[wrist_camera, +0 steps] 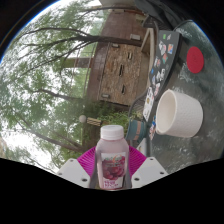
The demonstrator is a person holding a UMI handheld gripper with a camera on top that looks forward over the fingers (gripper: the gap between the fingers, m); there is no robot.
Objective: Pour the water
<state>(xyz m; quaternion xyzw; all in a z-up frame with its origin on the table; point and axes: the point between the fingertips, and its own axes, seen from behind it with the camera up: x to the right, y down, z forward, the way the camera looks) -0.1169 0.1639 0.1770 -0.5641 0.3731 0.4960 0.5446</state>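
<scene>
1. Gripping a small plastic bottle (112, 158), the tongs (112, 172) have their two fingers (74, 171) closed against its sides; the magenta pads (88, 160) press on the bottle left and right.
2. The bottle stands upright between the fingers. It has a white screw cap and a pale, milky body with a purplish label; the print on the label is too small to read.
3. The bottle touches no surface in this view; nothing but the tongs carries it.
4. A white cup (180, 113) lies beyond the bottle and to its right, well apart from it. Its open mouth faces towards the bottle and its inside looks plain white; whether it holds any liquid cannot be told.
5. The cup rests against a glossy grey bench (185, 150), which appears steeply tilted in this view and reflects the sky.
6. A dark item with a red round mark (195, 60) sits on the bench beyond the cup, near the far edge; what it is cannot be told.
7. Surroundings: outdoors, with bare trees (50, 70), green foliage and a brick wall (120, 72) beyond the bottle.
</scene>
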